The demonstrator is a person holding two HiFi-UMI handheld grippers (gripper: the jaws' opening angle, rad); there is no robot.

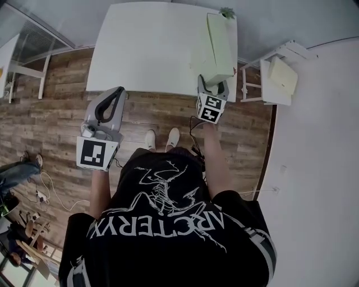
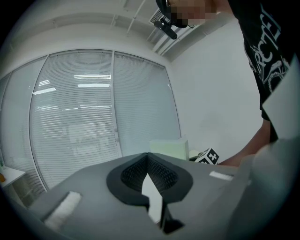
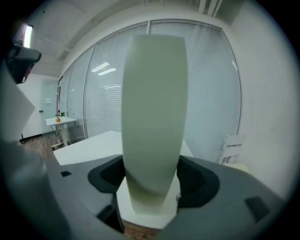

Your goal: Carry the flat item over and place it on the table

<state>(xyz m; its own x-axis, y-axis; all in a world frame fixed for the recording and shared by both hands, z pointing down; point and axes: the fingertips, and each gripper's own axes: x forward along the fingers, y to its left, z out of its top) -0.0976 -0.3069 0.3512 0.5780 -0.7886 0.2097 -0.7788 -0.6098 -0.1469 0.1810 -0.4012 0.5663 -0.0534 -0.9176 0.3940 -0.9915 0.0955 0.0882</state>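
Observation:
The flat item (image 1: 220,47) is a long pale green slab lying out over the right side of the white table (image 1: 151,50). My right gripper (image 1: 213,84) is shut on its near end at the table's front edge. In the right gripper view the flat item (image 3: 154,117) stands edge-on and fills the gap between the jaws of my right gripper (image 3: 152,187), with the table (image 3: 93,147) behind it. My left gripper (image 1: 116,94) is shut with nothing in it, over the wood floor just in front of the table's left part. From my left gripper (image 2: 149,157) the flat item (image 2: 168,149) shows beyond the jaws.
A white slatted chair (image 1: 263,84) with a pale pad (image 1: 282,75) on it stands right of the table. A small plant (image 1: 227,12) sits at the table's far right corner. Another white desk (image 1: 11,61) and floor cables (image 1: 45,190) are at the left.

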